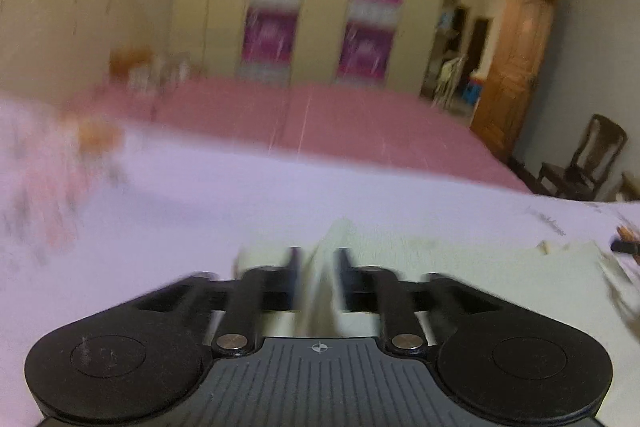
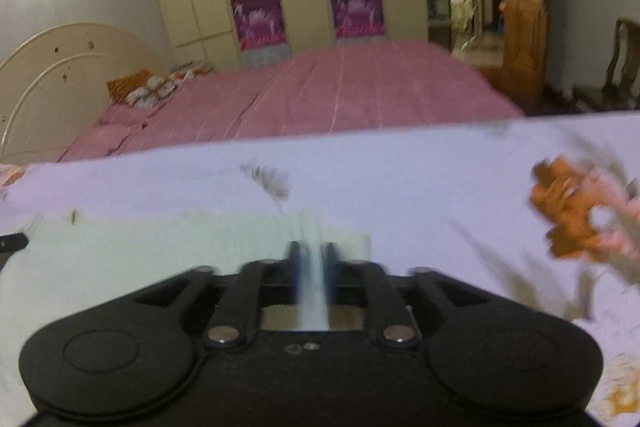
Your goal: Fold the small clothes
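So 2 grippers are seen here, both blurry. The left gripper (image 1: 318, 259) is clamped on a raised fold of the pale cream cloth (image 1: 400, 247), and the right gripper (image 2: 312, 255) is pinched on another fold of it. The cloth is spread on the lilac floral sheet (image 2: 400, 179), pink bed (image 2: 340, 95) far behind.

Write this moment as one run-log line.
left gripper: shut on pale cloth | right gripper: shut on pale cloth | surface: lilac floral sheet | fold: not yet done
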Available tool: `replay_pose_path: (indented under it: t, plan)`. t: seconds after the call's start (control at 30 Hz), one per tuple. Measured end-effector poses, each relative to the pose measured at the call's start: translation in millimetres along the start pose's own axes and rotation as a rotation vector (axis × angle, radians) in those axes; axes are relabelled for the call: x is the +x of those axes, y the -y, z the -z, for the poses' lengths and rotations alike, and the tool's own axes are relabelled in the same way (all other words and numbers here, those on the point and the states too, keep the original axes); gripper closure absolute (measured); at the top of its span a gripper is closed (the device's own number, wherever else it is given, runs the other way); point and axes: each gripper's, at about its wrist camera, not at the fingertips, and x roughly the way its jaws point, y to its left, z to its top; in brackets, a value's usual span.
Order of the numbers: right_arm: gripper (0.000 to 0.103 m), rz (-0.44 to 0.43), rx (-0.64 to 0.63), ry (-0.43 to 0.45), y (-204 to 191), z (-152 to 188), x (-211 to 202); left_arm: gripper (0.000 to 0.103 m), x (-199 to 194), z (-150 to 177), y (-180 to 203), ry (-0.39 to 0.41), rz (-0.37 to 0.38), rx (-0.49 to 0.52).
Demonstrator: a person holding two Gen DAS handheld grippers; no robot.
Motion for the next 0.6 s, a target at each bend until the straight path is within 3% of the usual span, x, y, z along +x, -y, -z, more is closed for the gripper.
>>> replay_pose_path:
  t: [0.07, 0.17, 0.27, 0.37, 0.47, 0.53, 0.6]
  plan:
    - [0.08, -0.083, -0.052, 0.022, -21, -4, -7, 0.04, -7, -4, 23, 0.015, 0.074, 0.003]
    - [0.081, -0.181, -0.154, -0.039, -67, -1, 9, 0.04, 6, 0, 72, -0.065, 0.157, 0.093]
    - [0.081, -0.216, -0.202, -0.11, -97, 10, 28, 0.04, 15, 15, 93, -0.114, 0.158, 0.152]
    - [0.08, -0.167, -0.244, -0.107, -89, 21, 25, 0.04, 8, 27, 70, -0.094, 0.067, 0.161]
    - [0.084, 0.007, -0.184, -0.102, -40, 24, 19, 0.04, -4, 28, 24, -0.078, 0.002, 0.068]
    - [0.086, 0.033, -0.125, -0.105, -14, 23, 15, 0.04, -6, 27, 19, -0.08, -0.023, 0.105]
    - [0.086, 0.029, -0.127, -0.115, -11, 23, 13, 0.04, -7, 29, 24, -0.083, -0.049, 0.127]
